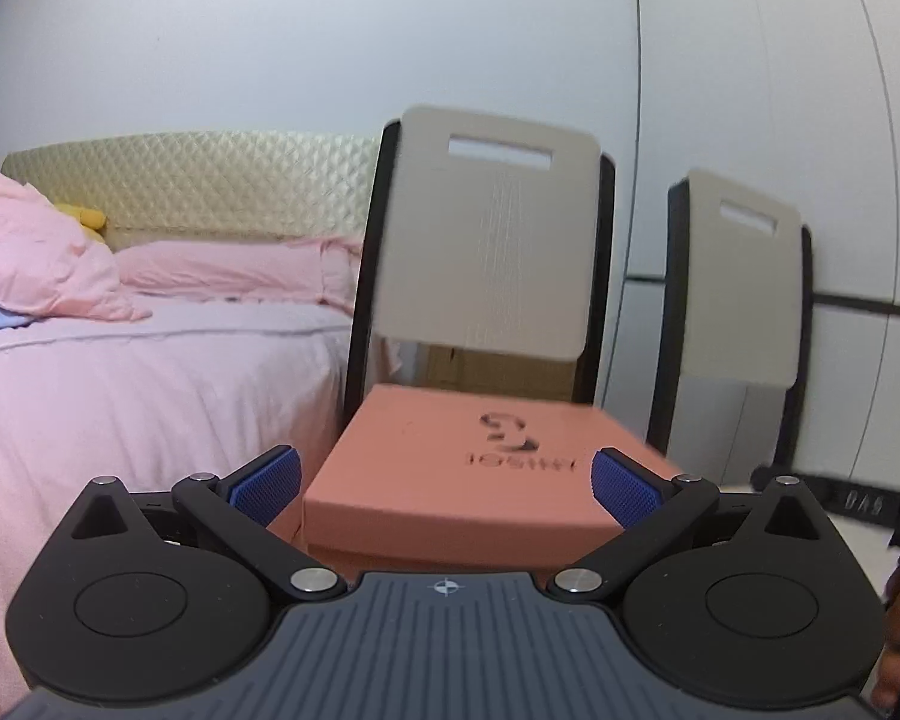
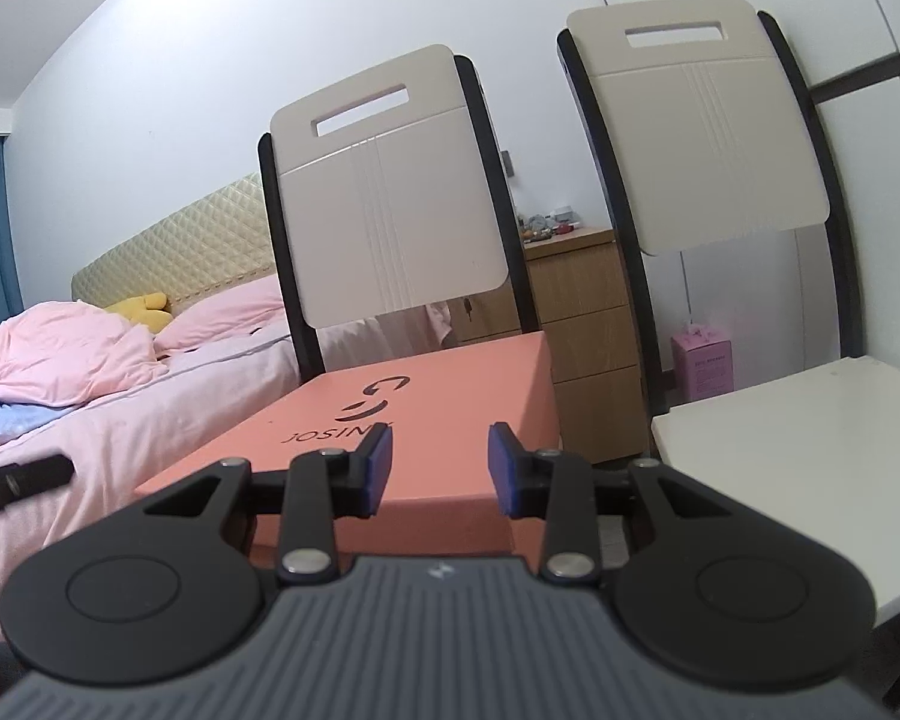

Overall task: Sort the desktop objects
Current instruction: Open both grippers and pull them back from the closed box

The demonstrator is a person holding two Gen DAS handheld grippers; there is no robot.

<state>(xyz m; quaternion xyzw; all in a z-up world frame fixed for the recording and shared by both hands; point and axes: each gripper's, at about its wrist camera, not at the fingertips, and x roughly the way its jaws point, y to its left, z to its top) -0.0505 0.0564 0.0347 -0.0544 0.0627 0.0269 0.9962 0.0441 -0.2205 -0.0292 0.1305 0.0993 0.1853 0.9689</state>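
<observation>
- While both grippers hang in the air, counts first: two grippers, one box, two chairs, one bed, one drawer unit, one small pink carton.
- Left gripper: jaws spread wide, blue pads angled outward, nothing between them; the box sits past the tips at 12 o'clock, contact cannot be told.
- Right gripper: jaws parted, narrower gap than the left, blue pads facing each other, nothing gripped; box lies beyond at 12 o'clock.
- Salmon box, one only: flat rectangular lidded carton, salmon-orange, dark logo mark and lettering starting "JOSIN" on the lid; lid on. In the left wrist view the same box is blurred, print upside down.
- Box sits in front of the nearer chair back, apparently on its seat; seat itself hidden.
- Chairs, two: beige backs with a slot handle, black frames. Near chair behind the box; second chair at 2 o'clock, its white seat bare.
- Bed at 9 o'clock, pink bedding, quilted cream headboard, yellow plush toy by the pillow.
- Wooden drawer unit between the chairs, small clutter on top, too small to tell.
- Pink carton under the second chair back.
</observation>
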